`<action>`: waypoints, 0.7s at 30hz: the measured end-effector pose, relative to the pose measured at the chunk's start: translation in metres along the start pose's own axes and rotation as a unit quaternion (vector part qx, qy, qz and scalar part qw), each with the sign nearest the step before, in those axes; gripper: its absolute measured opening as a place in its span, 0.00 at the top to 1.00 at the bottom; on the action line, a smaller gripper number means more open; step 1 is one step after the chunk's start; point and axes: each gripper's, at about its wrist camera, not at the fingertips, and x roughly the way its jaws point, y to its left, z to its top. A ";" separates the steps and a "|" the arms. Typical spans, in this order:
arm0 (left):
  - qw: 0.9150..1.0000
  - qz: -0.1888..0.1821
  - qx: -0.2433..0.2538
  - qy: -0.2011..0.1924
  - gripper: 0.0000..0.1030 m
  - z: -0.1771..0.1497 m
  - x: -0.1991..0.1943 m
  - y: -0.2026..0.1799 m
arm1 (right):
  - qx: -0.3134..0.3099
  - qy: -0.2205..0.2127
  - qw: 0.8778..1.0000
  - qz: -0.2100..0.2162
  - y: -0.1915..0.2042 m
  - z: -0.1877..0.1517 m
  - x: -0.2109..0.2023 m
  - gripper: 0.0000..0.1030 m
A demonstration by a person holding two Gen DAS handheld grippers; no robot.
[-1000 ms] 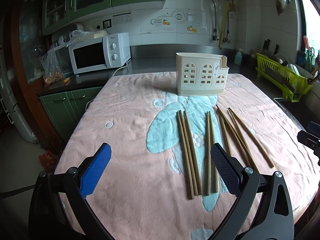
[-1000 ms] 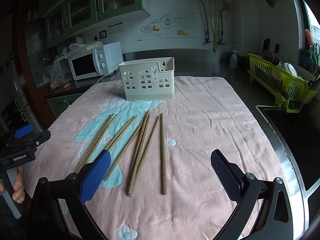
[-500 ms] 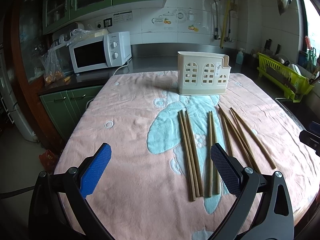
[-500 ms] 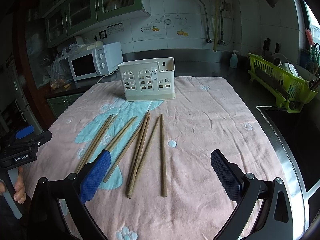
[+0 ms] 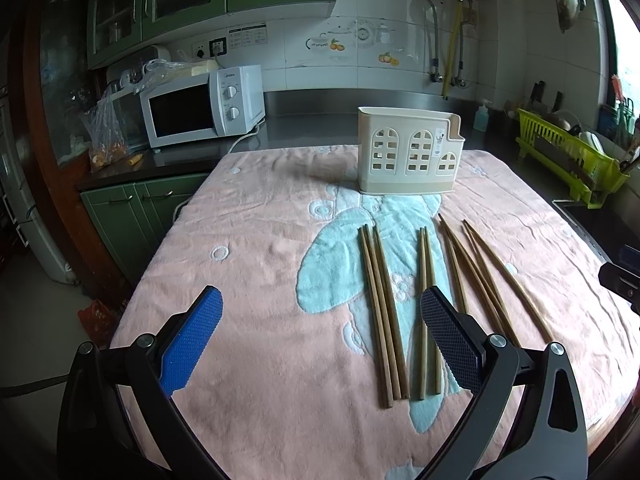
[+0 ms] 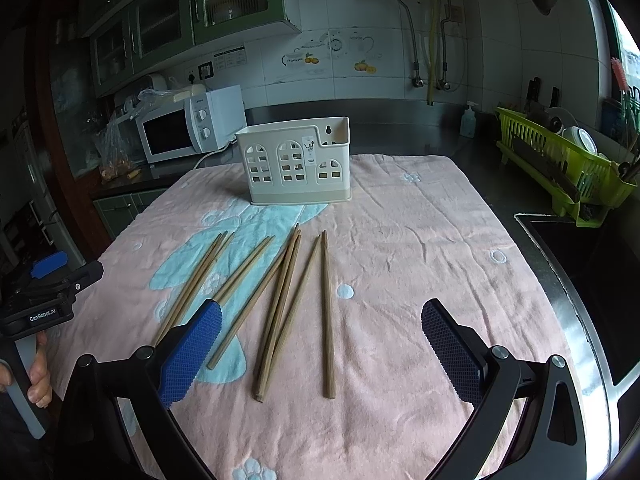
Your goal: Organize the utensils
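Several wooden chopsticks [image 5: 384, 312] lie loose on the pink towel, in small groups; they also show in the right wrist view [image 6: 280, 304]. A cream utensil holder [image 5: 409, 156] with arched cut-outs stands upright behind them, and shows in the right wrist view [image 6: 294, 162] too. My left gripper [image 5: 320, 338] is open and empty, low over the towel left of the chopsticks. My right gripper [image 6: 322, 350] is open and empty, over the near ends of the rightmost chopsticks.
A pink towel [image 5: 260, 248] covers the table. A white microwave [image 5: 200, 106] and plastic bags stand on the counter back left. A green dish rack [image 6: 560, 160] sits at the right by a sink [image 6: 580, 272]. The table's edges fall off left and right.
Both grippers have drifted slightly; the views shift a little. Nothing on the table has moved.
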 end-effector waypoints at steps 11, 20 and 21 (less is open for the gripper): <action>1.000 0.001 -0.002 -0.009 0.05 0.001 -0.004 0.000 | -0.001 -0.003 1.000 -0.002 0.000 0.000 0.003 0.06; 1.000 0.000 -0.001 -0.012 0.05 0.004 -0.006 -0.002 | -0.003 -0.005 1.000 -0.002 -0.001 0.002 0.003 0.06; 1.000 -0.001 -0.001 -0.013 0.05 0.003 -0.006 -0.002 | -0.003 -0.005 1.000 -0.002 -0.001 0.003 0.003 0.06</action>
